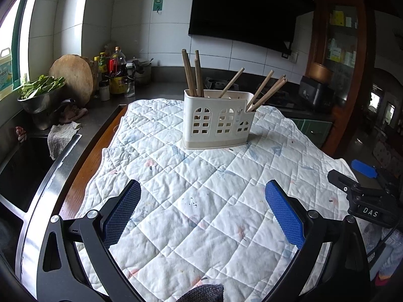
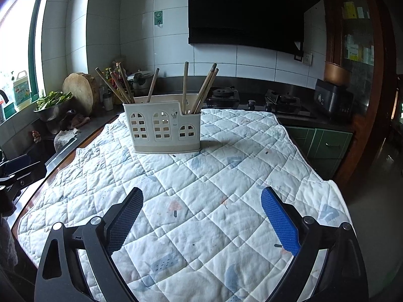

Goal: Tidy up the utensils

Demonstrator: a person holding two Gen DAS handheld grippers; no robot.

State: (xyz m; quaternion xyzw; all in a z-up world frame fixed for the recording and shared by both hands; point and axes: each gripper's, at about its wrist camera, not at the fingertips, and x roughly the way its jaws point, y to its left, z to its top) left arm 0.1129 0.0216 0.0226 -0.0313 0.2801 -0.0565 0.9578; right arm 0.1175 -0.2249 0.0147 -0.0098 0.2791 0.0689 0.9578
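The table point(image 2: 30, 202) is covered by a white quilted cloth point(image 2: 201, 188) with faint printed motifs. A cream utensil holder point(image 2: 161, 128) with arched window cut-outs stands upright on the cloth toward its far end; in the left wrist view the same holder point(image 1: 217, 123) appears slightly right of centre. Wooden chopsticks point(image 2: 199, 90) are already seated in the holder, distributed over its compartments: one group leans left at the left end, a single stick rises near the middle, and another group stands in the lower right-hand section, leaning right. No loose utensil lies on the visible cloth. The left gripper point(image 1: 204, 210) is positioned above the near part of the cloth with its jaws spread wide; the blue pads point(image 1: 284, 214) face each other with only cloth visible between them, and nothing is gripped. The right gripper point(image 2: 201, 217) is in the same condition: jaws spread wide, pads point(image 2: 279, 220) apart, nothing held. Both grippers are well apart from the holder and point toward it. In the left wrist view, the body of the right gripper point(image 1: 362, 193) is visible at the right edge. Behind the table, along the tiled wall, are a gas stove point(image 2: 252, 99), a black range hood point(image 2: 246, 12), a round wooden chopping board point(image 1: 73, 78), bottles point(image 1: 115, 73), and a metal bowl of green vegetables point(image 1: 40, 93).
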